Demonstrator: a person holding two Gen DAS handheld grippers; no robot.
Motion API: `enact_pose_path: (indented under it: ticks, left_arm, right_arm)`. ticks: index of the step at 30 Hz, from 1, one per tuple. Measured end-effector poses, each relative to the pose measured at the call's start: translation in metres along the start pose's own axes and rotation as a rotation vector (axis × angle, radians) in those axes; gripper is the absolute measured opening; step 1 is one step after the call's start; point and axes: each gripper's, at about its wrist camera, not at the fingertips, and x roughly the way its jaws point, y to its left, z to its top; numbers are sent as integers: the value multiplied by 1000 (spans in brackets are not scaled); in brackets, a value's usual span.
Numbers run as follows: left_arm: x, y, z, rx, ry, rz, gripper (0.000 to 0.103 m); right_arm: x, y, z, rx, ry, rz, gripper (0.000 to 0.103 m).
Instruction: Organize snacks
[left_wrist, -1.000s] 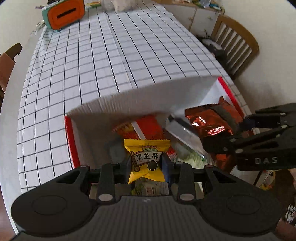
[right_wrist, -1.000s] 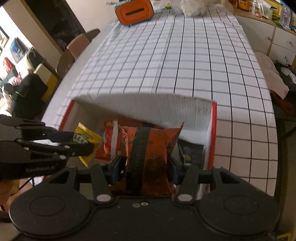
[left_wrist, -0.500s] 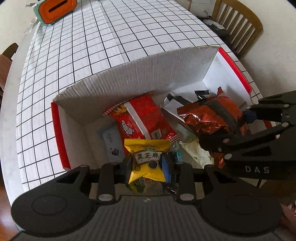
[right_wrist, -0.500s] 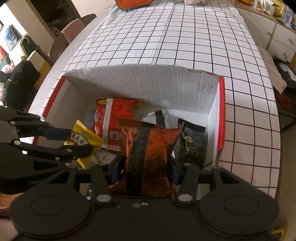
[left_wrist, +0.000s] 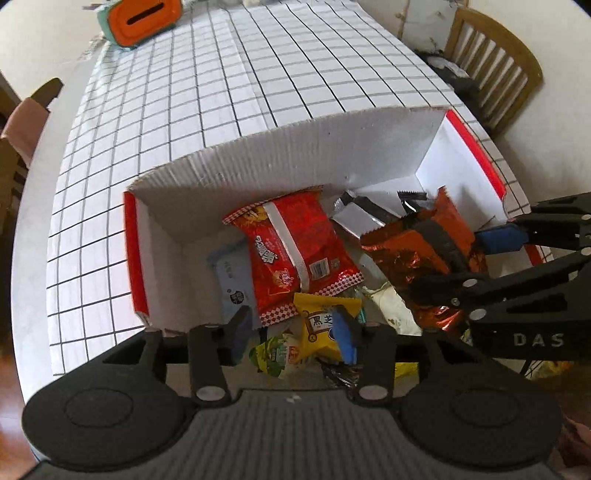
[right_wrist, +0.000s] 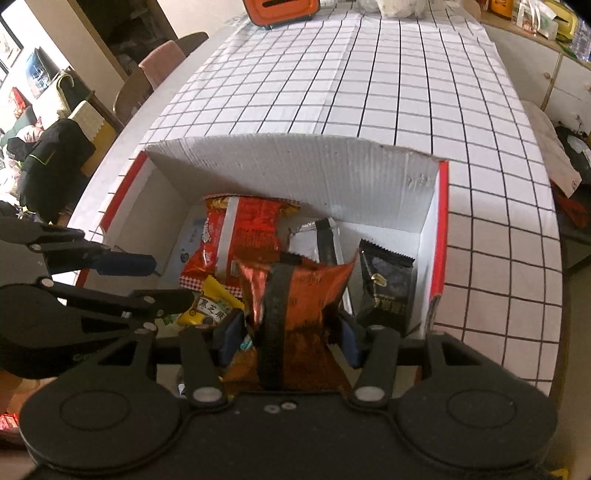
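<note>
A white cardboard box (left_wrist: 280, 155) with red side edges stands open on the checked tablecloth and holds several snack packs. My left gripper (left_wrist: 291, 330) is open over its near side; the yellow sesame snack pack (left_wrist: 321, 325) lies loose below it among other packs. My right gripper (right_wrist: 290, 332) is spread wide, with the orange foil snack bag (right_wrist: 295, 291) standing between its pads inside the box; its grip on the bag is unclear. A red snack bag (left_wrist: 295, 251) lies in the middle; it also shows in the right wrist view (right_wrist: 243, 236).
A black snack pack (right_wrist: 388, 284) leans at the box's right wall (right_wrist: 439, 229). A silver pack (right_wrist: 317, 240) and a pale blue pack (left_wrist: 232, 269) lie inside. An orange tissue box (left_wrist: 140, 18) stands at the table's far end. A wooden chair (left_wrist: 495, 70) is at the right.
My left gripper has opened and let go of the yellow sesame pack, which dropped into the box. My right gripper's jaws have spread around the orange bag. Both views moved lower over the box.
</note>
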Motion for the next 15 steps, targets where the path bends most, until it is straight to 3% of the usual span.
enact_pose_path:
  ticks: [2,6,9,15]
  left_arm:
    - [-8,-1,-3,-15,-20,2,50]
    - [-25,-6,-8,-41,-67,20,54]
    - [-39,-9,-13,-57,-109,29,70]
    - [-63,-12,-24,-99,-184,59,76]
  right_arm:
    - [-9,-1,-2,-3,-27,15,62]
    - [-27,-3,-6,0,-71,47,63]
    - [-41,-2,-11,-3,-105,75,67]
    - [-70,3,-22,-38,-193,104,80]
